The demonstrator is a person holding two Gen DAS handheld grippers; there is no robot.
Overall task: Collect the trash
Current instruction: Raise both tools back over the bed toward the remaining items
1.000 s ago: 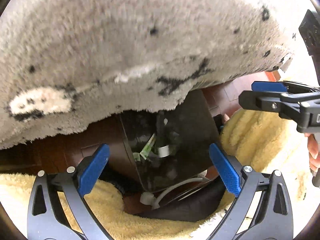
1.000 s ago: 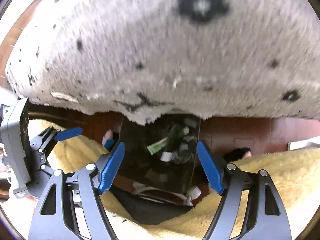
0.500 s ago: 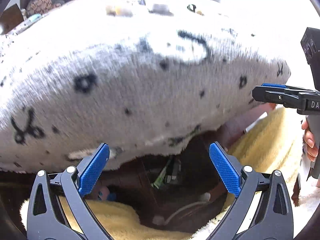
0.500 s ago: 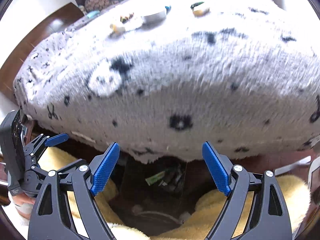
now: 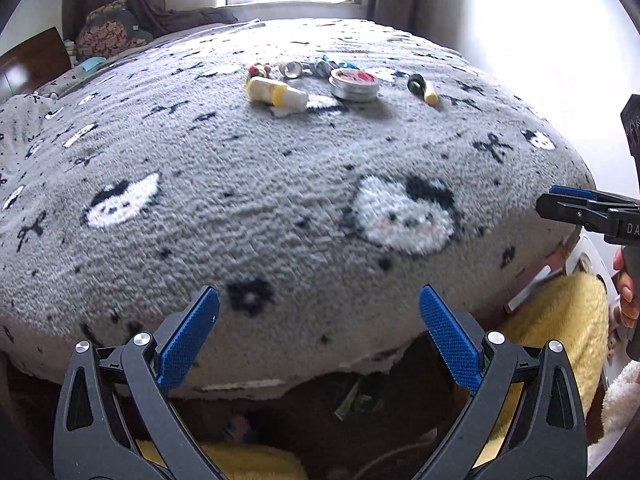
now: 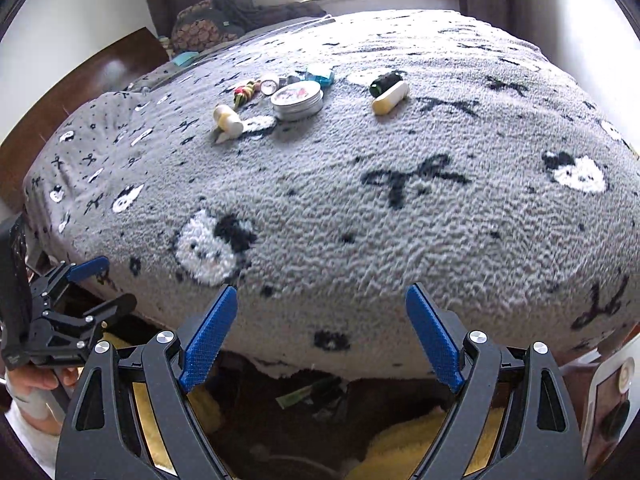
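You are at the start of a pick-up: both grippers hang empty by the near edge of the gray blanket (image 6: 400, 216). Your left gripper (image 5: 318, 338) and right gripper (image 6: 322, 334) both have their fingers wide apart. The trash pile (image 6: 298, 98) sits far off at 12 o'clock: a round tin, small tubes and wrappers. Next, reach out over the bed. The dark bin (image 6: 304, 398) at 6 o'clock seems to hold wrappers already.

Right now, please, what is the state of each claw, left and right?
Left claw: open, holding nothing.
Right claw: open, holding nothing.
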